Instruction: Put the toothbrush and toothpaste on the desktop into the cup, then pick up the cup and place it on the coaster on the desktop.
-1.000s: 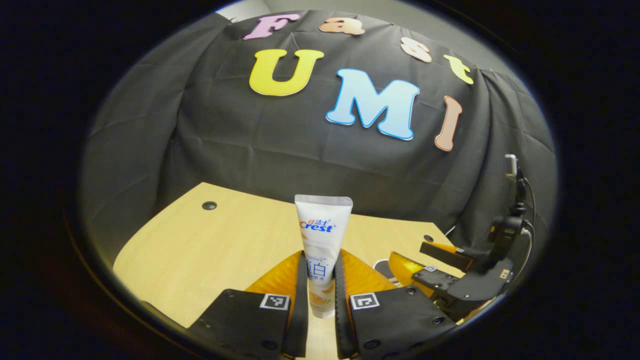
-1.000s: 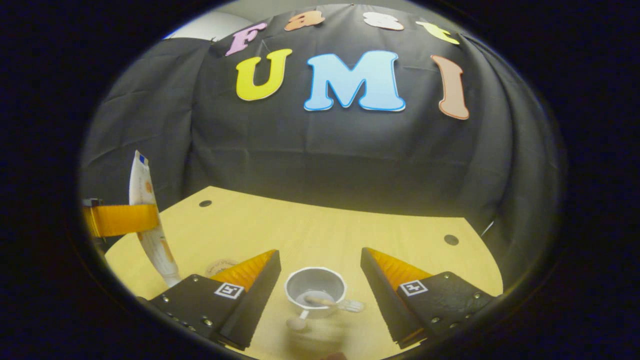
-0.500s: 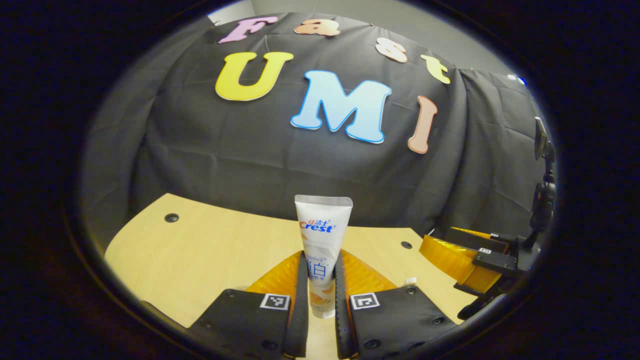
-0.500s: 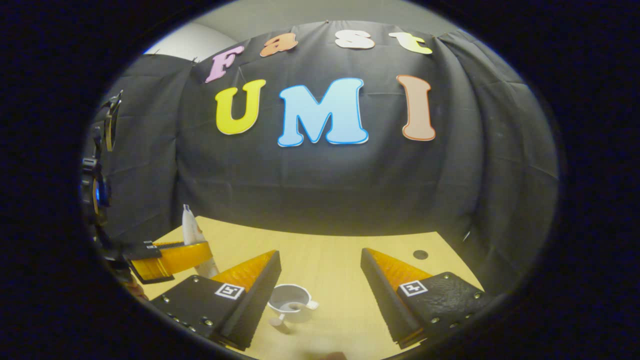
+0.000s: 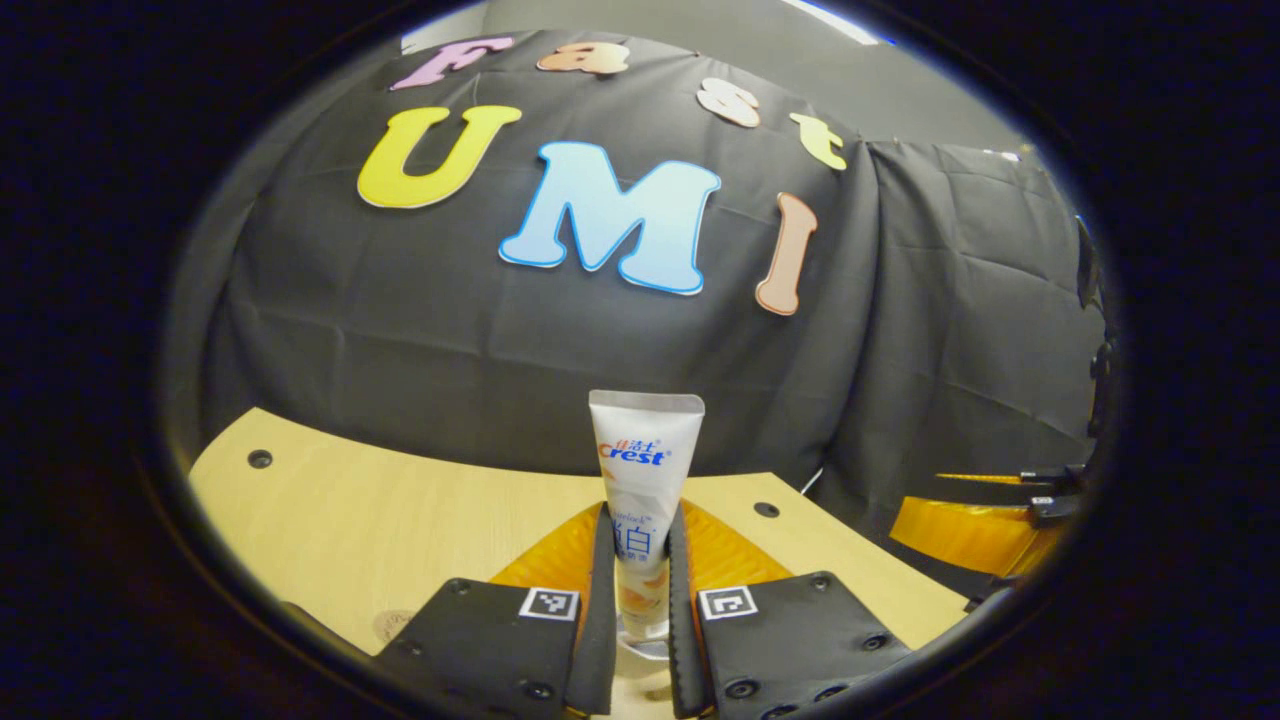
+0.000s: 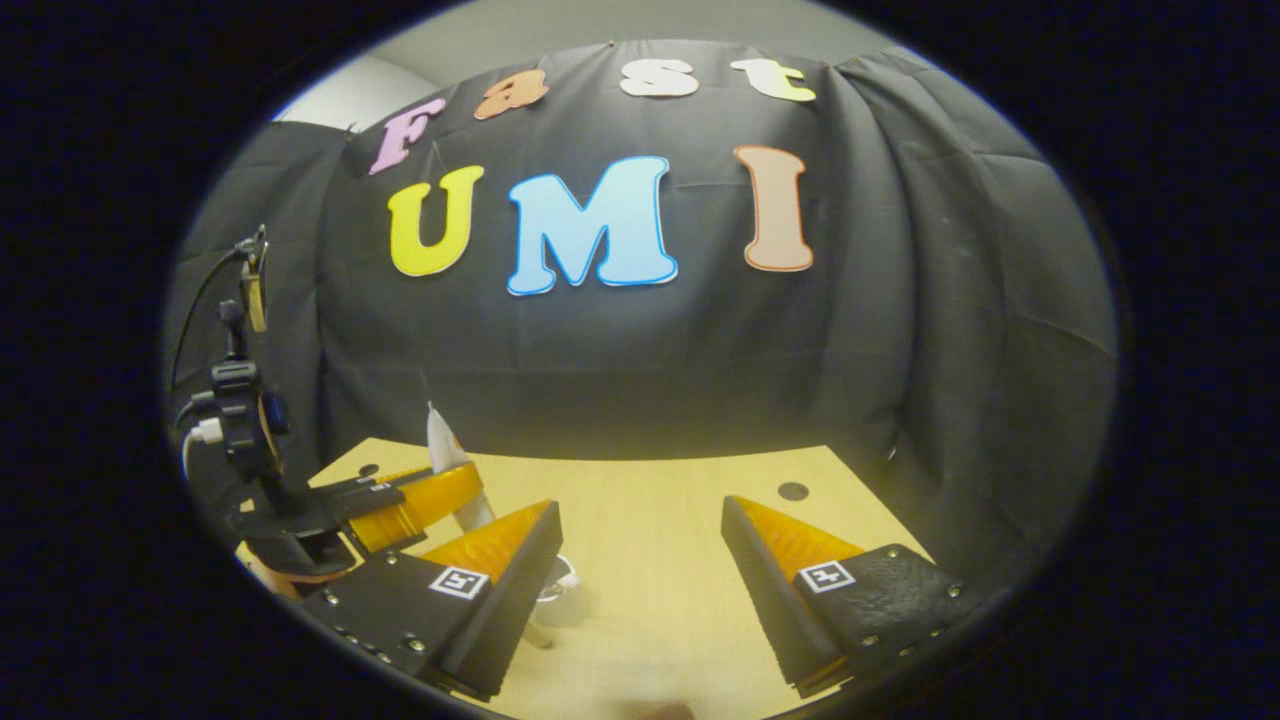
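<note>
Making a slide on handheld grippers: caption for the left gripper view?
Left claw shut on an upright toothpaste tube above the wooden desktop.

In the right gripper view, the cup [image 6: 556, 592] sits on the surface [image 6: 650, 560] at 7 o'clock, with the toothpaste [image 6: 445, 460] at 9 o'clock behind it.
</note>
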Tool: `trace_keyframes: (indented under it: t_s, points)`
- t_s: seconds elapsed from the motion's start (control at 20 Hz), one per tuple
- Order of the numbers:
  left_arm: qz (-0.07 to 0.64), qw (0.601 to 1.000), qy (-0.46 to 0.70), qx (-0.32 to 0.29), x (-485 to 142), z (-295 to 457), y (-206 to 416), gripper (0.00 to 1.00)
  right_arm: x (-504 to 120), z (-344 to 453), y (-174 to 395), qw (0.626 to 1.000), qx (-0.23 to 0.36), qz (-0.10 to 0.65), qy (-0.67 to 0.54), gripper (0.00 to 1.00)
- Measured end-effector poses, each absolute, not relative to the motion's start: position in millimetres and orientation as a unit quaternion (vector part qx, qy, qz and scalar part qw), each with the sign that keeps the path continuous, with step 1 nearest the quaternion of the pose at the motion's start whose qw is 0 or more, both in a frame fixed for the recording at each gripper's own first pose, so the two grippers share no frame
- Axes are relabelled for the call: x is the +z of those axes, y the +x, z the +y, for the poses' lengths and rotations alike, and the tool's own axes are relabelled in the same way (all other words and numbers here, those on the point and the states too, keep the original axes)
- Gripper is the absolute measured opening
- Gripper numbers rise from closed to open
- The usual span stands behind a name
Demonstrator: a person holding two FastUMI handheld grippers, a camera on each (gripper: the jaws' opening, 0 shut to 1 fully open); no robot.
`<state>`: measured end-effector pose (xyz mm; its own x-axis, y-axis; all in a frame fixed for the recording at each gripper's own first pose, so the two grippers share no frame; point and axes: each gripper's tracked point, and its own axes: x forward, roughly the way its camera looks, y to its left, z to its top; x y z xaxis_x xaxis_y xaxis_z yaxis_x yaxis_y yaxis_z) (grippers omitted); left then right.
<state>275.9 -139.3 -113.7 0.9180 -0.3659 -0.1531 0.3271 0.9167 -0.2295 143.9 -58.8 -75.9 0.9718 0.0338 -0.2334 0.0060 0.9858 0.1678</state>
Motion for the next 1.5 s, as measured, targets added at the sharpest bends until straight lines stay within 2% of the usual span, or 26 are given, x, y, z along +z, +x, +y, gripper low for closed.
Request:
trace_keyframes:
  t_s: [0.4, 0.45, 0.7, 0.85, 0.95, 1.0, 1.05, 1.1, 1.15, 1.2, 1.25, 1.3, 1.35, 1.4, 1.5]
  points:
    - [0.119, 0.972, -0.071, -0.190, -161, -164, 299, 0.31, -96, -81, 125, 0.985, -0.023, 0.143, 0.095, 0.97]
    - [0.118, 0.971, -0.073, -0.195, -162, -168, 298, 0.28, -99, -82, 123, 0.984, -0.024, 0.147, 0.096, 0.97]
    - [0.118, 0.973, -0.058, -0.188, -173, -174, 297, 0.31, -107, -85, 119, 0.981, -0.027, 0.159, 0.107, 0.95]
    - [0.117, 0.973, -0.053, -0.190, -167, -176, 290, 0.46, -110, -83, 121, 0.980, -0.023, 0.162, 0.112, 0.95]
    - [0.111, 0.976, -0.043, -0.184, -160, -172, 288, 0.85, -110, -79, 122, 0.980, -0.019, 0.163, 0.114, 0.97]
    - [0.107, 0.976, -0.040, -0.184, -157, -172, 286, 0.95, -110, -77, 123, 0.980, -0.016, 0.161, 0.115, 0.95]
    - [0.104, 0.977, -0.038, -0.182, -152, -169, 284, 0.95, -109, -74, 123, 0.980, -0.012, 0.161, 0.115, 0.95]
    - [0.102, 0.977, -0.038, -0.182, -150, -168, 283, 1.00, -109, -71, 124, 0.980, -0.009, 0.160, 0.115, 0.95]
    - [0.100, 0.978, -0.037, -0.182, -148, -166, 281, 1.00, -108, -68, 123, 0.980, -0.006, 0.160, 0.116, 0.95]
    - [0.099, 0.978, -0.035, -0.180, -147, -164, 279, 0.95, -108, -66, 124, 0.980, -0.004, 0.159, 0.116, 0.95]
    - [0.097, 0.978, -0.032, -0.181, -144, -164, 277, 1.00, -107, -64, 124, 0.980, -0.002, 0.159, 0.117, 0.95]
    - [0.091, 0.979, -0.029, -0.178, -138, -161, 273, 0.95, -105, -62, 124, 0.980, 0.001, 0.158, 0.118, 0.97]
    - [0.082, 0.980, -0.026, -0.180, -128, -160, 268, 1.00, -104, -59, 123, 0.980, 0.004, 0.158, 0.117, 0.97]
    - [0.071, 0.981, -0.022, -0.179, -117, -159, 265, 0.96, -104, -59, 124, 0.981, 0.005, 0.156, 0.115, 0.97]
    - [0.037, 0.982, -0.025, -0.182, -92, -157, 260, 0.95, -101, -56, 123, 0.982, 0.006, 0.154, 0.111, 0.97]
